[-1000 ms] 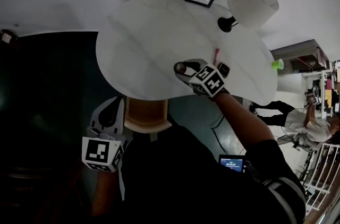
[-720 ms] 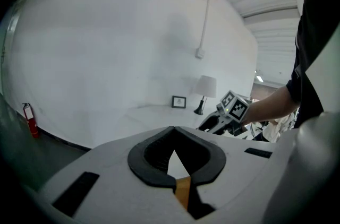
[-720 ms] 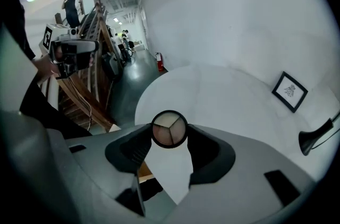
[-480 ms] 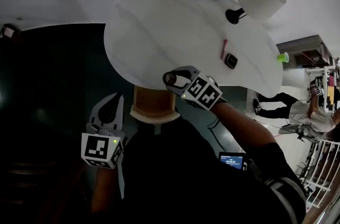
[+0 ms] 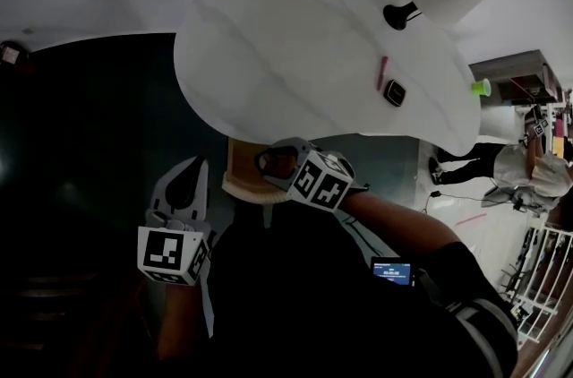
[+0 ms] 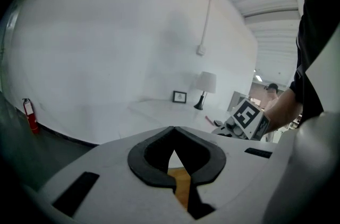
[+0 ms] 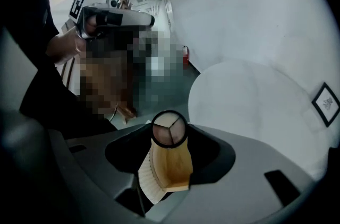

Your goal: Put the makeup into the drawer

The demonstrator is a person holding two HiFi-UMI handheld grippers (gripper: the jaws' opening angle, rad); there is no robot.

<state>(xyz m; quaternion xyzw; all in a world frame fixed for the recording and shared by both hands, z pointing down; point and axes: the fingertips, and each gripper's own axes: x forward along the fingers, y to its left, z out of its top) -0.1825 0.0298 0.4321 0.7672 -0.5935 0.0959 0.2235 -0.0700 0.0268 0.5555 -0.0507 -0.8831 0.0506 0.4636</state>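
Right gripper (image 7: 170, 137): jaws partway apart, clamped on a round makeup compact (image 7: 169, 129) (its lid is split in three segments).
Drawer (image 7: 171, 167): open, wooden, at the white table's (image 5: 295, 54) near edge; the compact hangs above it.
Left gripper (image 6: 173, 130): jaws together, empty.

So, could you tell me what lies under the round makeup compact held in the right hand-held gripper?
The open wooden drawer lies below the compact; only a strip of its bottom shows. The right hand-held gripper covers the rest.
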